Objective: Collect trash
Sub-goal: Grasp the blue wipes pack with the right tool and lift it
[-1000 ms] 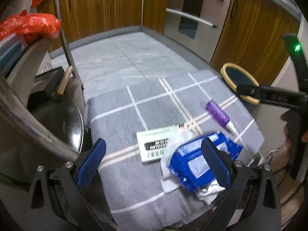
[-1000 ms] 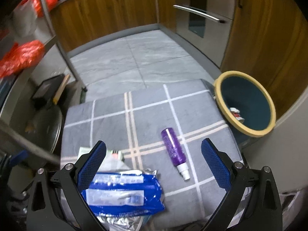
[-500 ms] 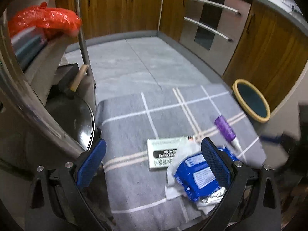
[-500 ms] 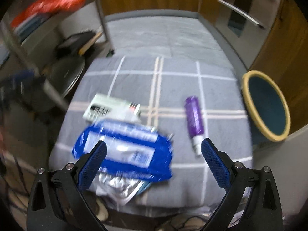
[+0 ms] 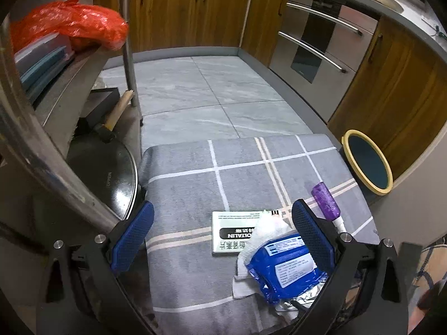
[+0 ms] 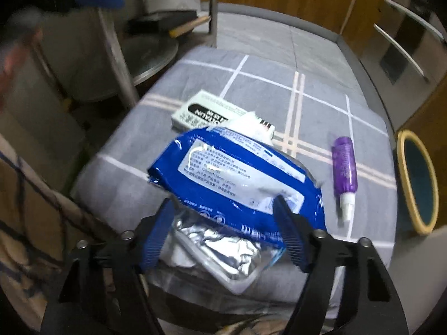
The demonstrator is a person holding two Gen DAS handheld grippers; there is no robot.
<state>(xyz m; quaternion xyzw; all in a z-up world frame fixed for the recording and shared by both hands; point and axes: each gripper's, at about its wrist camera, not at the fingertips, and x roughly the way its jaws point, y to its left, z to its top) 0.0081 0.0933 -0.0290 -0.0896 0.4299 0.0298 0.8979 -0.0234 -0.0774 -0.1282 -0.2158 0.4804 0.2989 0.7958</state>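
A blue wet-wipe packet [image 6: 237, 173] lies on the grey checked cloth [image 6: 321, 106] near its front edge, over a crumpled silver wrapper [image 6: 218, 248] and a white tissue [image 5: 265, 231]. A white box with black print [image 6: 201, 111] lies behind it, a purple spray bottle [image 6: 345, 167] to its right. My right gripper [image 6: 223, 231] is open, its blue pads either side of the packet's near end. My left gripper [image 5: 220, 237] is open above the cloth, with the box [image 5: 232, 237], packet [image 5: 285, 265] and bottle [image 5: 327, 203] by its right finger.
A round bin with a yellow rim [image 5: 368, 162] stands on the floor right of the cloth; it also shows in the right wrist view [image 6: 416, 181]. A metal rack with an orange bag [image 5: 69, 25], a black pan lid [image 5: 106, 178] and a mallet [image 5: 114, 117] stands to the left.
My right gripper has swung left and come down close to the blue packet, its fingers narrower than before. My left gripper has drawn back and lifted a little.
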